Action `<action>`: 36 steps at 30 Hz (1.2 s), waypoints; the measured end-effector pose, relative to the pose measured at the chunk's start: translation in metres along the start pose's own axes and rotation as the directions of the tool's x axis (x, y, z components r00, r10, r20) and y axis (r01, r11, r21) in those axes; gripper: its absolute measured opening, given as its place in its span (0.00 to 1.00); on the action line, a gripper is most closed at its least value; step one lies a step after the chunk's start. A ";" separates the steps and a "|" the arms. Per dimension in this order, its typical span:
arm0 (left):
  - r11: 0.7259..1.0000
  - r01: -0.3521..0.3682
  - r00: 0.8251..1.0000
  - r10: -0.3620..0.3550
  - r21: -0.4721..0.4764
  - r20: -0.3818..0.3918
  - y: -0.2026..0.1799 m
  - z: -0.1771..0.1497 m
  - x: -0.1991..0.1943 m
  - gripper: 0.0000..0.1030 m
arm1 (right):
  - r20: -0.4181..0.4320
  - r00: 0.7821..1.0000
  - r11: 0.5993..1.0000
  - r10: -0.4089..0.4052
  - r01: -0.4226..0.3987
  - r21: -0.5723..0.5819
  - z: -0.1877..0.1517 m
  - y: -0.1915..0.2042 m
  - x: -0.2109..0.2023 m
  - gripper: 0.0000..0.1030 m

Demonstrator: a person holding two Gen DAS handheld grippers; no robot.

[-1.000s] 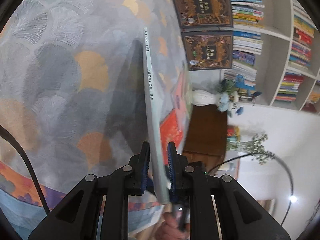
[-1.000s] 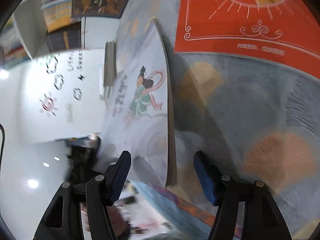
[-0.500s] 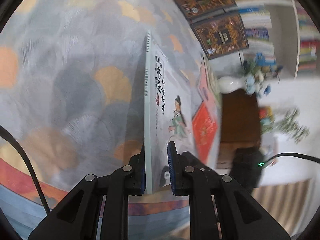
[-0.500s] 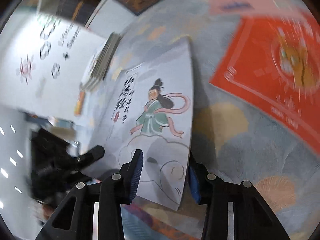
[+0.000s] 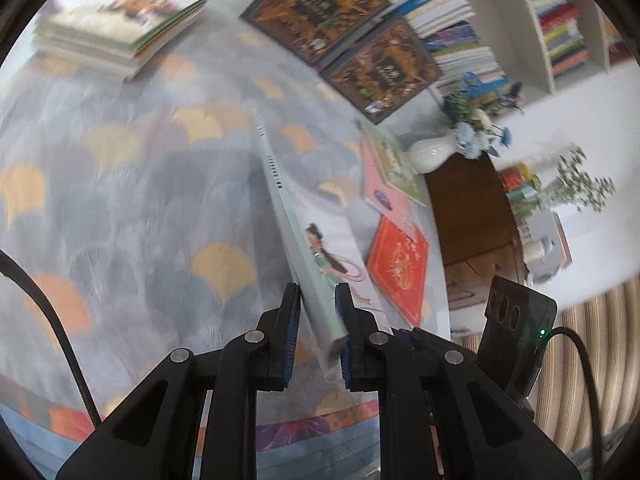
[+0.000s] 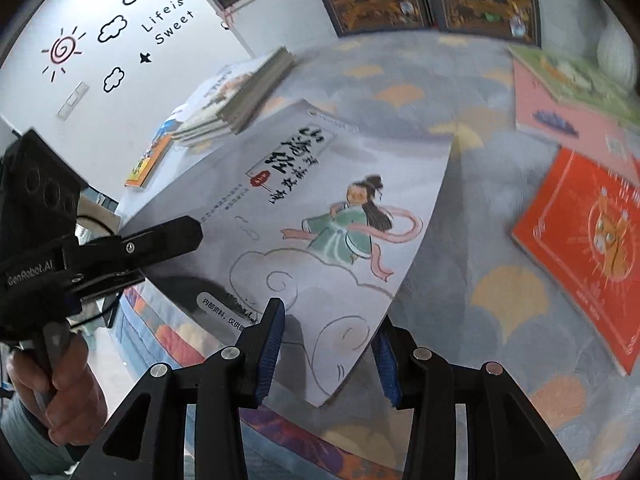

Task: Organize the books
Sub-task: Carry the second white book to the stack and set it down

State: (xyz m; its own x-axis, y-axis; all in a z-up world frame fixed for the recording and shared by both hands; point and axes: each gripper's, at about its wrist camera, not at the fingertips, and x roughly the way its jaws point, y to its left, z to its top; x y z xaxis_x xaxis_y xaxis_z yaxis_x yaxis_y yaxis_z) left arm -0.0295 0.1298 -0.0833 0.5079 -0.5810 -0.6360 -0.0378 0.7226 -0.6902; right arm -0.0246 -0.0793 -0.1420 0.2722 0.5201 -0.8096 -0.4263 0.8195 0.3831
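My left gripper [image 5: 316, 332] is shut on the spine edge of a thin grey picture book [image 5: 296, 240] with a girl in green on its cover, held tilted above the patterned tablecloth [image 5: 120, 200]. In the right wrist view the same book [image 6: 320, 208] lies slanted in front of my right gripper [image 6: 328, 354], whose jaws are open around its near corner. The left gripper [image 6: 168, 240] shows there clamping the book's left edge. A stack of books [image 5: 120, 28] lies at the far left, also in the right wrist view [image 6: 236, 92].
A red book [image 5: 400, 268] and a pink book with a green one on top [image 5: 388, 176] lie at the table's right. Two dark ornate books [image 5: 344, 36] stand against a bookshelf [image 5: 520, 20]. A white vase with flowers [image 5: 432, 152] stands on a brown cabinet.
The left gripper has swung the held book from upright on edge toward flat, cover up. The right gripper has come up around the book's near corner, staying open.
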 end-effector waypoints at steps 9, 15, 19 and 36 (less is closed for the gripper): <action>0.988 0.110 0.993 -0.114 0.110 0.038 0.012 0.055 -0.040 0.19 | 0.061 0.998 0.999 -0.002 -0.001 0.048 0.039 0.046 -0.004 0.40; 0.984 0.113 0.983 -0.131 0.139 0.130 0.046 0.107 -0.081 0.19 | 0.133 0.991 1.000 -0.010 0.013 -0.026 0.102 0.100 0.013 0.41; 0.988 0.070 0.977 -0.096 0.138 0.189 0.081 0.140 -0.105 0.20 | 0.143 0.990 0.996 -0.005 0.018 -0.090 0.143 0.138 0.045 0.41; 0.993 0.107 0.970 -0.092 -0.055 0.227 0.213 0.220 -0.095 0.18 | 0.037 0.997 0.996 -0.069 0.071 -0.049 0.249 0.189 0.161 0.43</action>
State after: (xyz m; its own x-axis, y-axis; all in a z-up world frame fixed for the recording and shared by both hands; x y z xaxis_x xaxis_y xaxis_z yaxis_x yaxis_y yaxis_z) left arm 0.1032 0.4213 -0.0940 0.6912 -0.5450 -0.4747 -0.0306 0.6341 -0.7726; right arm 0.1537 0.2190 -0.0887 0.3327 0.4706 -0.8172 -0.4480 0.8414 0.3021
